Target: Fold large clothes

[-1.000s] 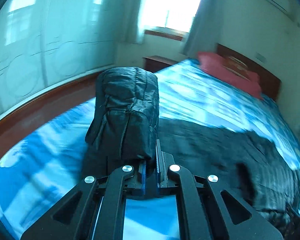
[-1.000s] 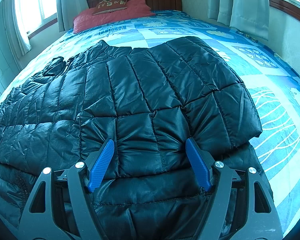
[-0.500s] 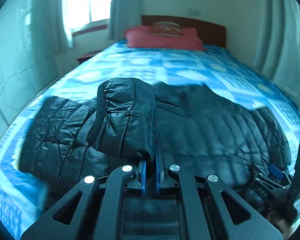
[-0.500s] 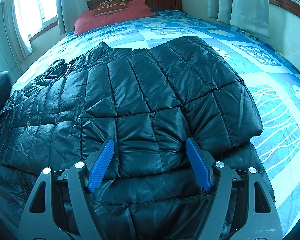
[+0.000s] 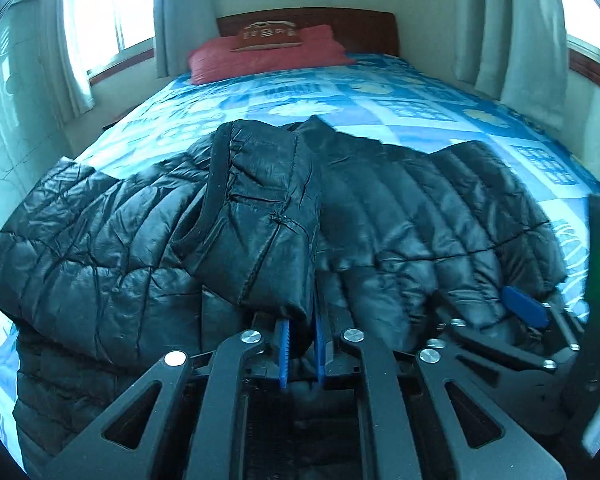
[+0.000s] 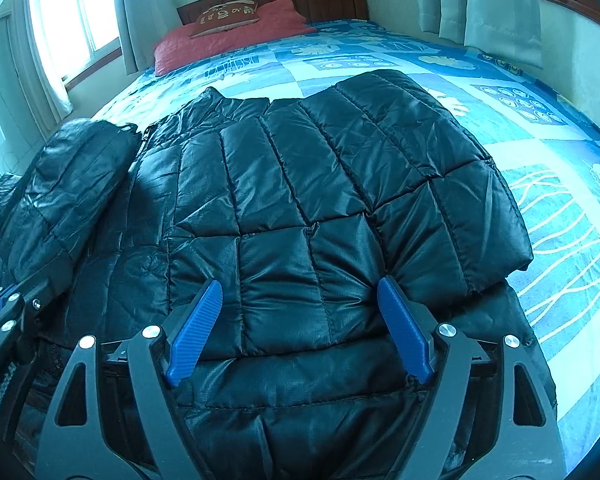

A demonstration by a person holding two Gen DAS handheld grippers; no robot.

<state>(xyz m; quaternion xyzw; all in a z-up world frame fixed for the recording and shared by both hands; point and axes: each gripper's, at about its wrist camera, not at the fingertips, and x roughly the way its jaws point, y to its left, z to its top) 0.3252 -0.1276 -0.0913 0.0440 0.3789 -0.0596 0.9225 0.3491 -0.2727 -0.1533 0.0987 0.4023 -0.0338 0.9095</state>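
With the left tongs (image 5: 300, 350) clamped on the sleeve (image 5: 260, 216) and the right tongs (image 6: 300, 340) spread wide over the black jacket (image 6: 320, 200) on the bed (image 6: 540, 120), the sleeve fold appears underway, next requiring laying the sleeve across the body.

Bed (image 6: 480, 80), blue quilt; red pillow (image 5: 268, 54); curtained bright windows (image 5: 96, 20).

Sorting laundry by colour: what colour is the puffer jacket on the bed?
Black, with shiny quilted panels; the puffer jacket shows best in the right wrist view.
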